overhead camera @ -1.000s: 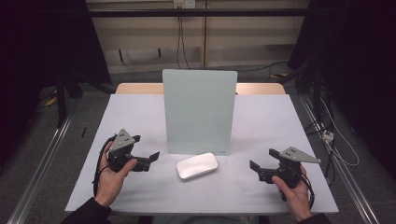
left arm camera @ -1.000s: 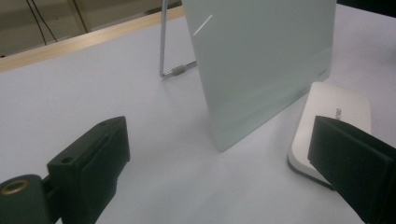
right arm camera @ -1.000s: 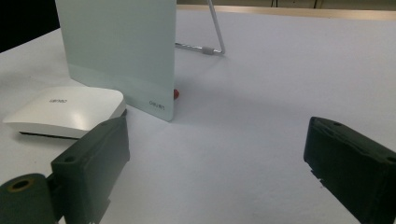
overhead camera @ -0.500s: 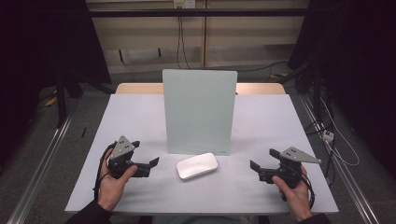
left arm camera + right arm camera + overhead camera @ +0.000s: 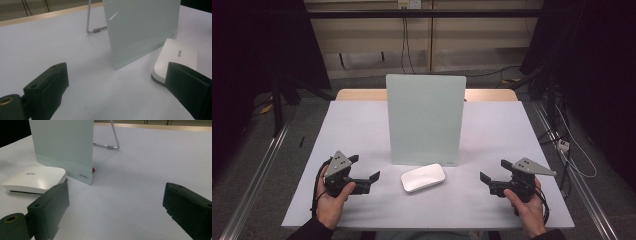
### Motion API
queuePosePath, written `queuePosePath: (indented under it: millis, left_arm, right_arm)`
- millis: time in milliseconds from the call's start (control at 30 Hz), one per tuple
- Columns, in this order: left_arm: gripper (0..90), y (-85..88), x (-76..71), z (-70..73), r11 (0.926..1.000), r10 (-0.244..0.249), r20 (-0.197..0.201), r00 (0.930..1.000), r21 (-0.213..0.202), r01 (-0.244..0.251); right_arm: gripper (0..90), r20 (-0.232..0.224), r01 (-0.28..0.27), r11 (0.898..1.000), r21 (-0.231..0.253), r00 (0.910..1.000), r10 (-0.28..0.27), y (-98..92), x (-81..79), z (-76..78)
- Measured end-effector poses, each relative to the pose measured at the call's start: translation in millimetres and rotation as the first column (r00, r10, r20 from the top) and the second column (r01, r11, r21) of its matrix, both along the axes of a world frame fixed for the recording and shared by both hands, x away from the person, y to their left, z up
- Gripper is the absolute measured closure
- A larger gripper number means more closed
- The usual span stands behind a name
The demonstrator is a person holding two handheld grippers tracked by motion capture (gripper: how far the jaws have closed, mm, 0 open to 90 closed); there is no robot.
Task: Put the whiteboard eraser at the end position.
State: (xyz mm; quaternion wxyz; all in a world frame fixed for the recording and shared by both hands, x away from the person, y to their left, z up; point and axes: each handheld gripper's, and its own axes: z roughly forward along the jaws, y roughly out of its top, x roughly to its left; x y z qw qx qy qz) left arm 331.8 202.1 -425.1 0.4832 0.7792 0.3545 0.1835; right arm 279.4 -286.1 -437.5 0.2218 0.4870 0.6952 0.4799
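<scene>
The white eraser (image 5: 422, 177) lies low in the frame's centre, touching nothing, just before the upright glass board (image 5: 426, 120). Our left gripper (image 5: 374, 176) and right gripper (image 5: 482, 177) both gape empty. A careless approach could knock the board backward. Since earlier, our left gripper has sunk lower.

A flat white eraser (image 5: 422, 177) with rounded corners lies on the pale table, just in front of an upright frosted glass board (image 5: 425, 119) that leans back on a thin wire stand (image 5: 113, 137).
</scene>
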Motion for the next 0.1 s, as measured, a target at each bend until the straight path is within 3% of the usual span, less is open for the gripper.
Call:
queuePosePath:
  millis: [100]
  left_arm:
    - [5.0, -0.6, 0.9, -0.3, 1.0, -0.003, -0.006, 1.0, -0.004, 0.003]
  right_arm:
    - [6.7, 0.002, -0.001, 1.0, 0.0, 1.0, 0.001, -0.7, 0.6, -0.2]
